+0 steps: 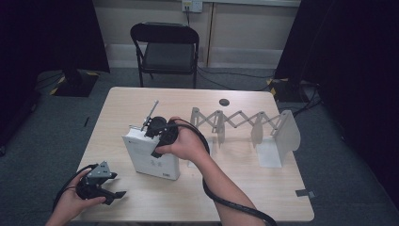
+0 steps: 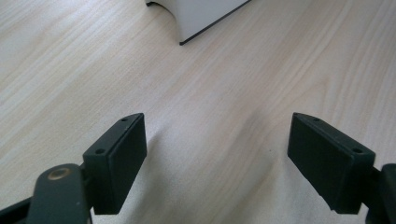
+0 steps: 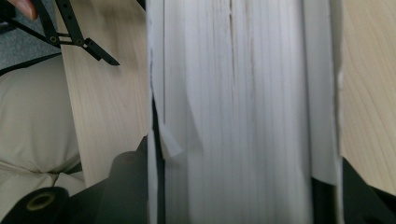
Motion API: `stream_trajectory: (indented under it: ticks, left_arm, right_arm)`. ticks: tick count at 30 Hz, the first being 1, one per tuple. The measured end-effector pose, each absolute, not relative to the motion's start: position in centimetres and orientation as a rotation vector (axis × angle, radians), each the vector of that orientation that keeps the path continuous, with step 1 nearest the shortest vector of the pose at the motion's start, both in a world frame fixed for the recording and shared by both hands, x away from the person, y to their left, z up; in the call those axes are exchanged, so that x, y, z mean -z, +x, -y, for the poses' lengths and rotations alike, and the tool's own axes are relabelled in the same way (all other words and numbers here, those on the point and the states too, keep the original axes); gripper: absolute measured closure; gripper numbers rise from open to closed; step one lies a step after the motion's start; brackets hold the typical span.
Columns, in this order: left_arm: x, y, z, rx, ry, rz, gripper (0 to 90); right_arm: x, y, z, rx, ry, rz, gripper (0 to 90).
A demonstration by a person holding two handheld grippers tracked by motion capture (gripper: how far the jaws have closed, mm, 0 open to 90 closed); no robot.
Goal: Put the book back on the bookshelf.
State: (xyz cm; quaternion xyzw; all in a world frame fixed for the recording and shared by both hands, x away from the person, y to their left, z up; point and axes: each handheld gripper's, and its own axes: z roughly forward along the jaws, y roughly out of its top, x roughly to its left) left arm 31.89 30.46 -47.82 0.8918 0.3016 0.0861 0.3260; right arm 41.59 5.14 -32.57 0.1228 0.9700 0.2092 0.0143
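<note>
A thick white book (image 1: 151,159) stands tilted on the wooden table (image 1: 263,188), left of centre. My right gripper (image 1: 157,128) comes down on the book's top edge and is shut on it. In the right gripper view the book's page edges (image 3: 243,93) run up between the two dark jaws. My left gripper (image 1: 115,189) rests low over the table near the front left corner, open with nothing in it. In the left gripper view its pads (image 2: 123,158) stand wide apart over bare wood, with a corner of the book (image 2: 205,16) ahead.
A white accordion-style book rack (image 1: 244,125) stretches across the right half of the table, with upright end plates. A small dark round disc (image 1: 224,102) lies near the far edge. A black folding chair (image 1: 167,47) stands behind the table.
</note>
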Motion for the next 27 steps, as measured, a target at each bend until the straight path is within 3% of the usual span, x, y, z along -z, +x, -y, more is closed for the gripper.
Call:
stream_trajectory:
  ticks: [11,27]
  left_arm:
    - [47.9,31.9,-30.4,-0.224,2.339,-0.799,19.9]
    - [48.2,32.2,-29.7,-0.207,2.346,-0.788,20.1]
  right_arm:
    - [32.4,40.4,-2.2,-0.645,0.406,-3.036,51.5]
    - [32.6,40.9,-2.3,-0.649,0.334,-3.008,44.7]
